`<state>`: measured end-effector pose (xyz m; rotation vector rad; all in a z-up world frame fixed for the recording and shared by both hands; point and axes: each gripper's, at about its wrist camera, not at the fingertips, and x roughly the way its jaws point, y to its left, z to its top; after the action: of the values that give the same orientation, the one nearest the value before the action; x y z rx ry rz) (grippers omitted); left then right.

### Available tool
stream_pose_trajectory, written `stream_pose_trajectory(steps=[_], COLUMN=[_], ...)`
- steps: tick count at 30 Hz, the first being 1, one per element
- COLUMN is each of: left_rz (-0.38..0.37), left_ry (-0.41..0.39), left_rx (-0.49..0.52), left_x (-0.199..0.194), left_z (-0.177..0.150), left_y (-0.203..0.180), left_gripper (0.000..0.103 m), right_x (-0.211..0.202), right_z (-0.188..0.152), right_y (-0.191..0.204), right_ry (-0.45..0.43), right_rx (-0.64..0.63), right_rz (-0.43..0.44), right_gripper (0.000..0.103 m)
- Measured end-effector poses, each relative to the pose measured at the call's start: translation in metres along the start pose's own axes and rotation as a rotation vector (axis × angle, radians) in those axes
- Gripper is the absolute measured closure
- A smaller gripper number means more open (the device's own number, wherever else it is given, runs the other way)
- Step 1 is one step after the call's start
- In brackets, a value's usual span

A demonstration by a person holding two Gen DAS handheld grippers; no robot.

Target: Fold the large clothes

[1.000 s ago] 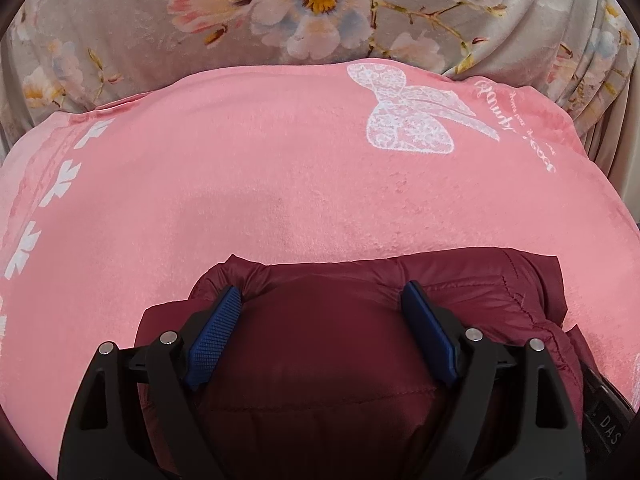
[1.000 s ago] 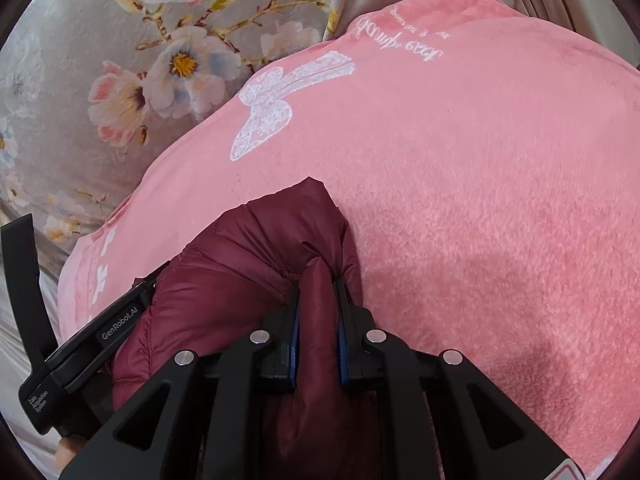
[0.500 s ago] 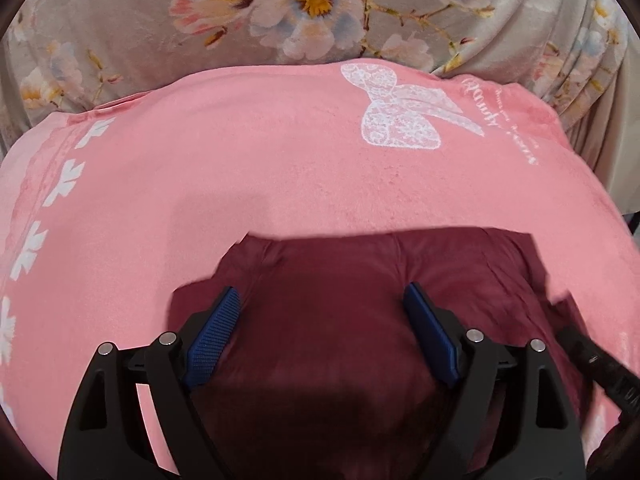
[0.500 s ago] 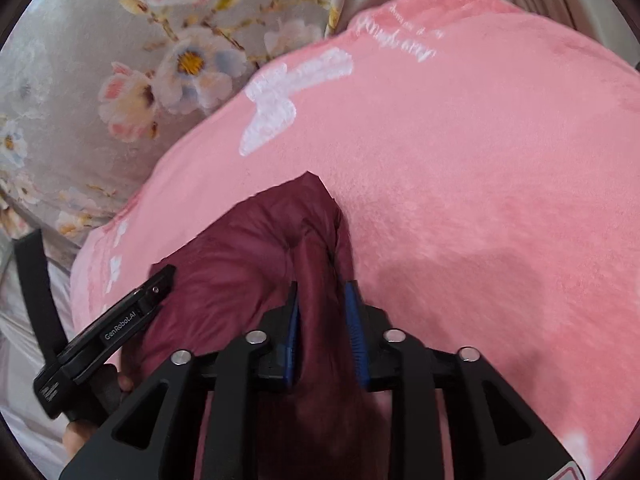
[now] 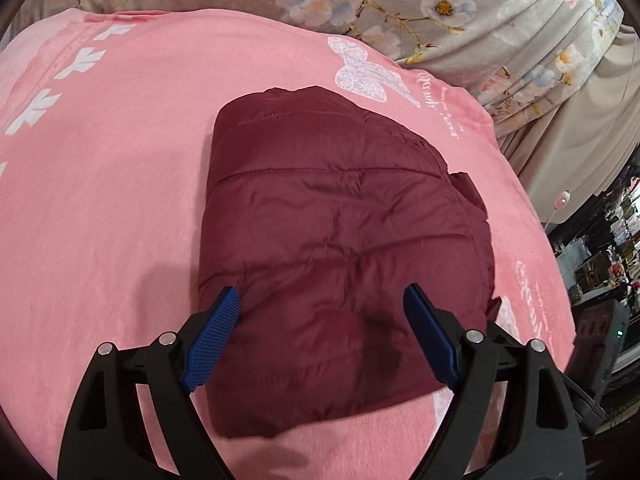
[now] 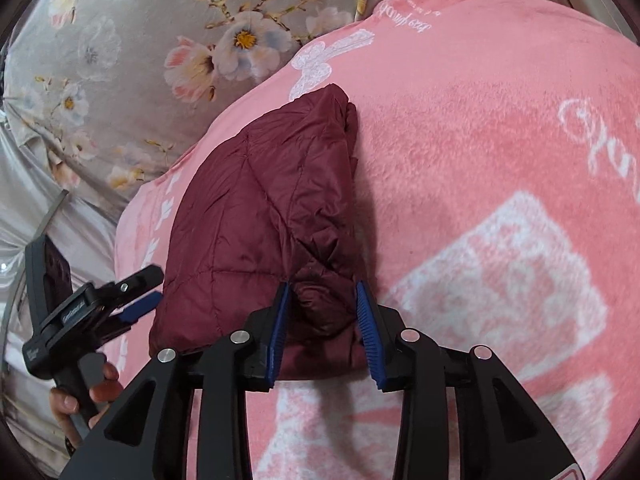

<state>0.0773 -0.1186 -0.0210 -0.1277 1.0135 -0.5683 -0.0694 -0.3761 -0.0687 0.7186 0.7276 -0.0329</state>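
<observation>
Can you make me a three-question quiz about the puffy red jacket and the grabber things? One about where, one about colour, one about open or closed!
1. Where does the folded, quilted maroon puffer jacket lie?
A. on the fuzzy pink blanket
B. on a wooden floor
C. inside a basket

2. What colour are the ribbed pads on the gripper fingers?
A. yellow
B. blue
C. green

3. How does the right gripper stand?
A. shut tight on the jacket
B. out of sight
C. open, its pads apart on either side of a fold of the jacket

Answers:
1 A: the pink blanket shows all around the jacket.
2 B: both grippers carry blue pads on black frames.
3 C: a clear gap separates the two pads, as on the left gripper.
</observation>
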Motion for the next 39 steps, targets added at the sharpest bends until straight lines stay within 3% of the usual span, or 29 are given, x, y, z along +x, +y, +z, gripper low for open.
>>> stream_pose_trajectory(steps=[4, 7, 10, 11, 12, 13, 18, 22, 25, 31, 33, 35, 39], left_rz=[-0.004, 0.076, 0.113, 0.099, 0.092, 0.087, 0.073, 0.090, 0.093, 0.106, 0.116, 0.126, 0.171], left_ry=[0.008, 0.009, 0.024, 0.037, 0.046, 0.055, 0.076, 0.075, 0.084, 0.088, 0.090, 0.083, 0.002], left_rx=[0.030, 0.111, 0.112, 0.088, 0.071, 0.060, 0.045, 0.083, 0.093, 0.092, 0.090, 0.094, 0.129], left_x=[-0.010, -0.006, 0.002, 0.006, 0.009, 0.011, 0.008, 0.009, 0.012, 0.014, 0.011, 0.004, -0.022], left_z=[-0.011, -0.025, -0.034, -0.034, -0.033, -0.033, -0.030, -0.034, -0.038, -0.042, -0.041, -0.038, -0.025], left_y=[0.001, -0.007, 0.000, 0.005, 0.009, 0.014, 0.027, 0.025, 0.024, 0.024, 0.022, 0.017, 0.007], left_gripper=[0.021, 0.021, 0.020, 0.020, 0.020, 0.020, 0.025, 0.024, 0.024, 0.023, 0.023, 0.023, 0.024], right_x=[-0.001, -0.004, -0.004, -0.004, -0.005, -0.007, -0.052, -0.032, -0.011, -0.006, -0.013, -0.026, -0.057], right_z=[0.003, 0.004, 0.003, 0.002, 0.001, 0.001, -0.006, -0.023, -0.030, -0.031, -0.032, -0.030, -0.013], right_y=[0.004, 0.006, 0.010, 0.012, 0.015, 0.016, 0.028, 0.024, 0.003, 0.000, 0.001, 0.006, 0.015], right_ry=[0.002, -0.003, -0.010, -0.009, -0.012, -0.015, -0.075, -0.028, 0.018, 0.037, 0.044, 0.026, -0.048], right_rx=[0.007, 0.024, 0.013, 0.006, -0.005, -0.006, 0.012, -0.036, 0.040, 0.029, 0.031, 0.020, 0.000], right_rz=[0.009, 0.017, -0.010, -0.028, -0.045, -0.039, 0.090, -0.085, -0.092, -0.107, -0.112, -0.131, -0.146], right_gripper=[0.072, 0.066, 0.065, 0.074, 0.088, 0.093, 0.100, 0.100, 0.101, 0.102, 0.097, 0.088, 0.088])
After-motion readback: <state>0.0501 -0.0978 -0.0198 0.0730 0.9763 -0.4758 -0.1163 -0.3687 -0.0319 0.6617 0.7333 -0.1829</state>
